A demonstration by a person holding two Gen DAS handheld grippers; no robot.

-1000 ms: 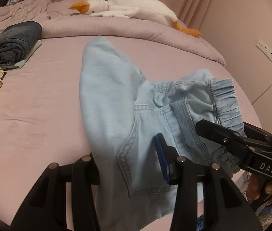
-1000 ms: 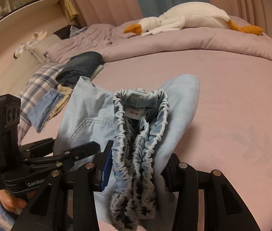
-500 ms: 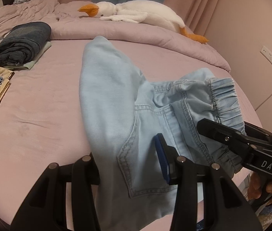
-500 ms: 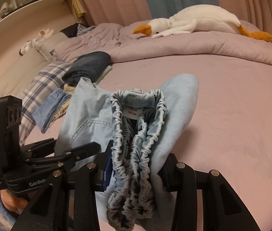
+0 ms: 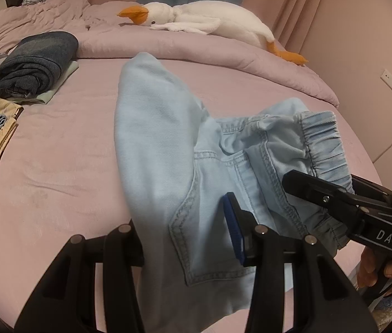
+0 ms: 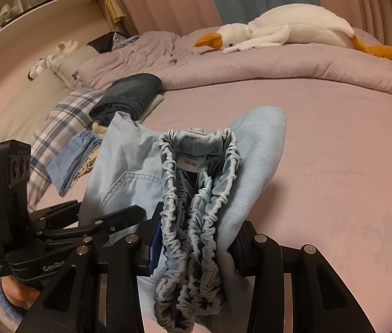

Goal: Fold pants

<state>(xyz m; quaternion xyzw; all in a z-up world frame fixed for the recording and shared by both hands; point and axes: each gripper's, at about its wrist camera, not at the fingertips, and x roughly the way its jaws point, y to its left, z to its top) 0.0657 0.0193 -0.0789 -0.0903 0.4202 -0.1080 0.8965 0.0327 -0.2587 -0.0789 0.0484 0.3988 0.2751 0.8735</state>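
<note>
Grip unchanged, pants [image 5: 168, 149] clamped between L gripper [image 5: 187, 238] & R gripper [image 6: 196, 247] fingers.

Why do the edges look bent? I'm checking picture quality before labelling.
Left wrist view: fisheye lens curves the bed edge, corners go black, pants slightly soft, dim warm light. Right wrist view: same curving and dark corners; the waistband is sharp, its label partly readable.

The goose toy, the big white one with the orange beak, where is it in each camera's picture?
Left wrist view: the goose toy lies top centre on the rumpled quilt, beak pointing left.
Right wrist view: the goose toy lies top right on the same quilt, beak pointing left.
Shared landmark: the folded dark jeans sit left of and below the goose in both.
</note>
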